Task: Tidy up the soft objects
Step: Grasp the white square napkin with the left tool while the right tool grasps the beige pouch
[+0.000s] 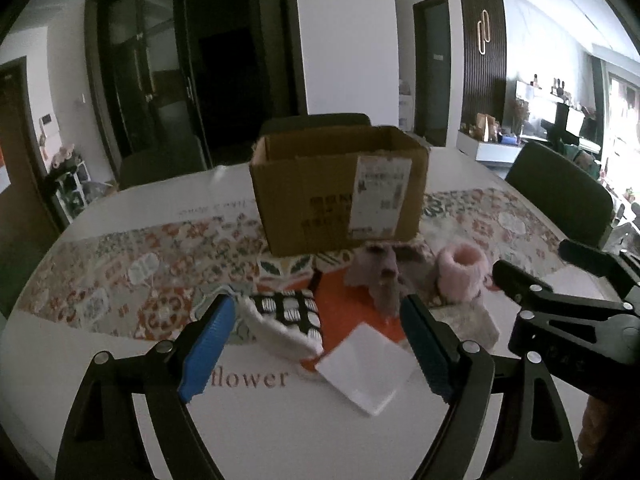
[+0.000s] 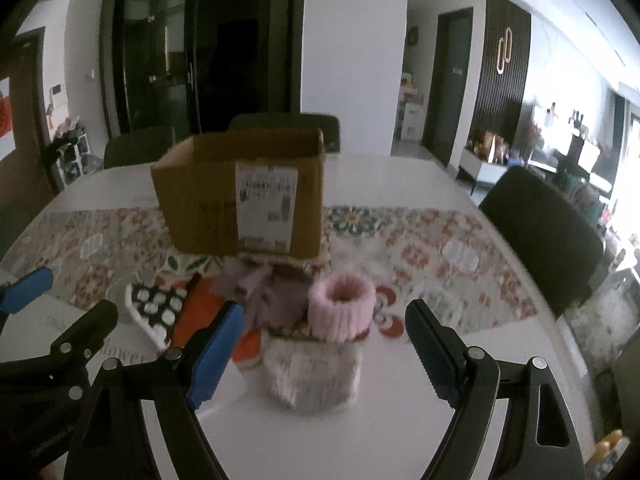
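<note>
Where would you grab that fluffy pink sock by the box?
Probably by its ribbed cuff, coming down from above and the near side with the open right gripper. The pink sock stands with its round opening up, so one finger could slip inside and pinch the soft rim.

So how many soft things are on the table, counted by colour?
Pink: 1, the fluffy cuff
Mauve: 1, the crumpled cloth
Black and white: 1, the checked pad
Pale grey-white: 1, the folded cloth
Total: 4
The cardboard box is not counted.
</note>
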Available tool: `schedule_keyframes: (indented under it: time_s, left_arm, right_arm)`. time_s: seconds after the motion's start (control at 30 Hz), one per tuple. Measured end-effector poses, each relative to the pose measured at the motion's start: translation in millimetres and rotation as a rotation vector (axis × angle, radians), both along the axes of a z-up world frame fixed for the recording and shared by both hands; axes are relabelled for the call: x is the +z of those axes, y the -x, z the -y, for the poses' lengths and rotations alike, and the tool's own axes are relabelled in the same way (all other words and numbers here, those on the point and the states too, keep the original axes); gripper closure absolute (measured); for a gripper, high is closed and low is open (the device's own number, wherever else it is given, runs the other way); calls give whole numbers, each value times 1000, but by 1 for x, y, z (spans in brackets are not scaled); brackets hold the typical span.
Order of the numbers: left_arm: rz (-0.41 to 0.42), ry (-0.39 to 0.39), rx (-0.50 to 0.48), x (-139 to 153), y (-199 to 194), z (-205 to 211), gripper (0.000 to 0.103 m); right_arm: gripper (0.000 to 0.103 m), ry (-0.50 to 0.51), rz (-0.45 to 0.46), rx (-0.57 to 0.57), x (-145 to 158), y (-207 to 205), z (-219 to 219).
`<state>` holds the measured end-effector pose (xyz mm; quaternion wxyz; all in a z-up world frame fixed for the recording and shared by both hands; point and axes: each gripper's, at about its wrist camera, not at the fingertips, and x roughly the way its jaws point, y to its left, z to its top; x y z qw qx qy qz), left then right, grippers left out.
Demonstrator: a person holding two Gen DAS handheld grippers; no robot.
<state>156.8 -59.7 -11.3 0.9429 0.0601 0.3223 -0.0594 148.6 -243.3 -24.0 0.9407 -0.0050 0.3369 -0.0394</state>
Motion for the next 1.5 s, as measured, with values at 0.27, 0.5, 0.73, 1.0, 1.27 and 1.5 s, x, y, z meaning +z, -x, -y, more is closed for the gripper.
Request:
schedule_keyframes:
  time_s: [0.27,0.5,0.73,1.0,1.27,1.5]
  left_arm:
    - [-47,27,-5,-32,17,-3,18]
    - [-93,28,-31,-54,15,2,16]
    - [-183,47,-56,-80,-3,7,15]
    - [-271,57,-100,-104,-19,15,15]
    - [-289,79,-114,-111,-34,21,15]
    - [-322,103,-126,-121,-40,25,15]
  right_arm:
    - [19,-29,-73,22,-35,14,-2]
    - [19,-95,-162,42,-64,3,3]
    - [19,-125,-269,70,-95,-15,6]
    - [19,-130,-328,48,-115,-31,9]
    - [19,-147,-327,56,-117,-39,12]
    - [19,-177,-323,39,-119,-41,18]
